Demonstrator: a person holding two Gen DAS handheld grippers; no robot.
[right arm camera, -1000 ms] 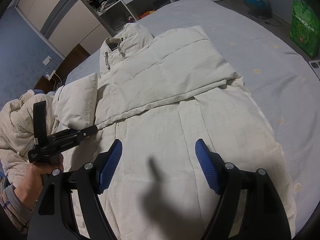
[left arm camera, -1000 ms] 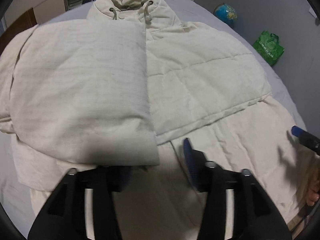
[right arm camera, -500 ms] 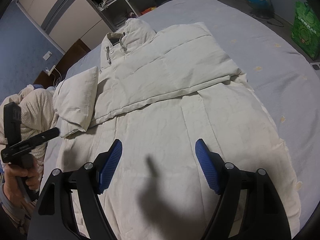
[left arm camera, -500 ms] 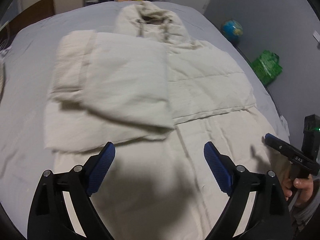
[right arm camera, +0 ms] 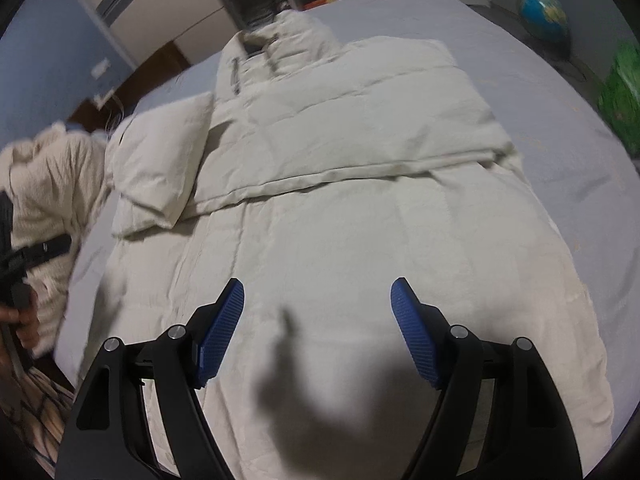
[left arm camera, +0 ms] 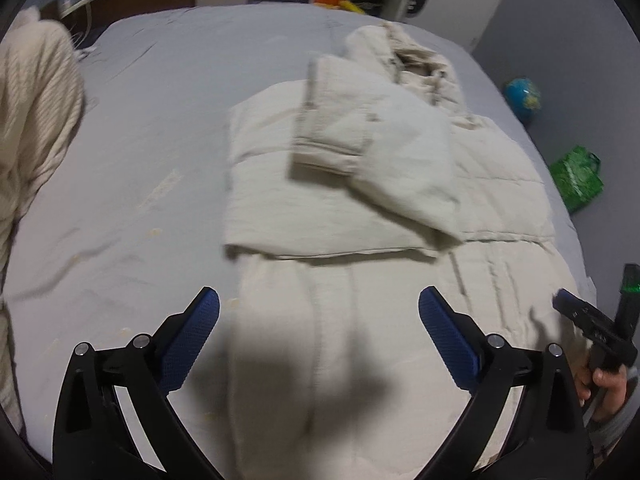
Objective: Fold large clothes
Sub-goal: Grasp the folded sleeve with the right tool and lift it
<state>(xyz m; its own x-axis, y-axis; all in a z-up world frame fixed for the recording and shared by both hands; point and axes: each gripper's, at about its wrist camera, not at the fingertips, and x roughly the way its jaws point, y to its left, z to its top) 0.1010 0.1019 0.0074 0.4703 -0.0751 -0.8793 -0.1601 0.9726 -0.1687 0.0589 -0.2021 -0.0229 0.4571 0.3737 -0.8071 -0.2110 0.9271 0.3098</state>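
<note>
Fingers spread and empty on both my left gripper (left arm camera: 319, 334) and right gripper (right arm camera: 318, 326), poised above the coat (right arm camera: 360, 240) hem, sleeves folded inward to narrow it for folding

Open-jawed right gripper (right arm camera: 318, 330) above jacket (right arm camera: 340, 208)

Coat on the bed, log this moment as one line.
coat: flat on bed, both sleeves folded across chest | left gripper: open, empty | right gripper: open, empty, above lower coat

A grey bed (left arm camera: 168, 92) carries a cream coat (right arm camera: 352, 208) and knitted blanket (left arm camera: 32, 92).
</note>
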